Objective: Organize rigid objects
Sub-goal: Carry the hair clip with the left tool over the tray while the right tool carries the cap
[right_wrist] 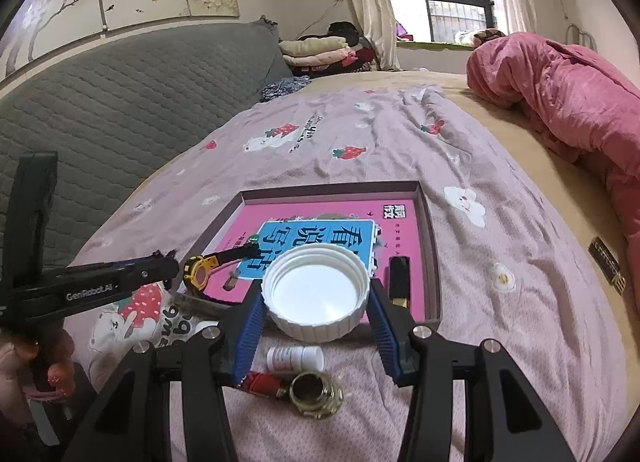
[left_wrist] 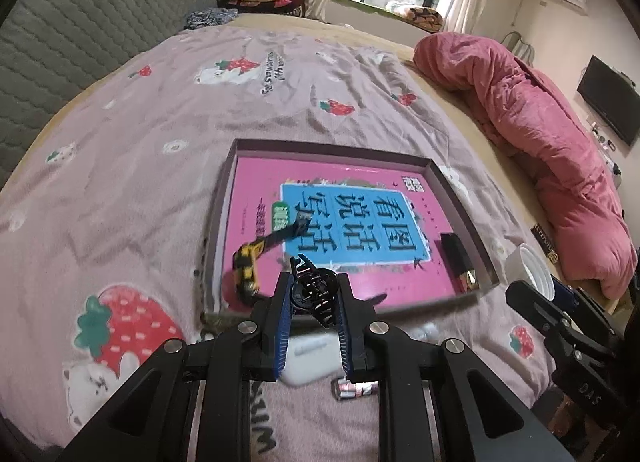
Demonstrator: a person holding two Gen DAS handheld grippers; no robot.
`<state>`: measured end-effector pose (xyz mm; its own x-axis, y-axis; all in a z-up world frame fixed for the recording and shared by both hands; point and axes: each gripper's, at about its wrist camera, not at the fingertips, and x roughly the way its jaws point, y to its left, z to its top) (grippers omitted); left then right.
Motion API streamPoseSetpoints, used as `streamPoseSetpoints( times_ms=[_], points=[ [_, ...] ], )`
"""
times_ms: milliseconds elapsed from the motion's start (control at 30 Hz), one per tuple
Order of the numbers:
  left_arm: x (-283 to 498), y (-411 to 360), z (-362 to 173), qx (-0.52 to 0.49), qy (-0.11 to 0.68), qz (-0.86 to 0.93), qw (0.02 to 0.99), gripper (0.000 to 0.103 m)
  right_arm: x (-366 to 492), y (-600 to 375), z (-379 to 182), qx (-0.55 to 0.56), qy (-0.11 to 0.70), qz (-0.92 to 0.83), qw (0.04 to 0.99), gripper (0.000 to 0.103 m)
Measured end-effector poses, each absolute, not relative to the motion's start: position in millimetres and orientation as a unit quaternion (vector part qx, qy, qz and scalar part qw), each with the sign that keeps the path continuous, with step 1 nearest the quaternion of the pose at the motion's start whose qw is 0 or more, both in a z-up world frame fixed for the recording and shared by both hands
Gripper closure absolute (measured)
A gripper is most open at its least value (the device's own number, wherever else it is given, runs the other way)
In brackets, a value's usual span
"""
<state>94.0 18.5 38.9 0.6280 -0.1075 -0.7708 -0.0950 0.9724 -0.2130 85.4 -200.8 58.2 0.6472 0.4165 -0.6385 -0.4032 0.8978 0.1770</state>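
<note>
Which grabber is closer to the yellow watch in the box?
Left. The left gripper, shut on a black hair clip, hovers right beside the yellow watch. The right gripper, holding a white lid, sits farther off toward the box's other side.

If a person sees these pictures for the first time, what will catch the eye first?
Probably the bright pink book lying in the shallow box on the bed. Next, the two held things: a black hair claw in the left gripper and a white lid in the right gripper, both near the box's front edge.
</note>
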Motion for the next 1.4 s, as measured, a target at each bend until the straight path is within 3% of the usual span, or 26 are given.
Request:
streamPoseSetpoints(
  times_ms=[1400],
  points=[
    [162,15,-13,-0.122,0.475,-0.019,0.871,0.082,143,-173,8,0.005,0.415,0.212,0.885,0.053]
  ],
)
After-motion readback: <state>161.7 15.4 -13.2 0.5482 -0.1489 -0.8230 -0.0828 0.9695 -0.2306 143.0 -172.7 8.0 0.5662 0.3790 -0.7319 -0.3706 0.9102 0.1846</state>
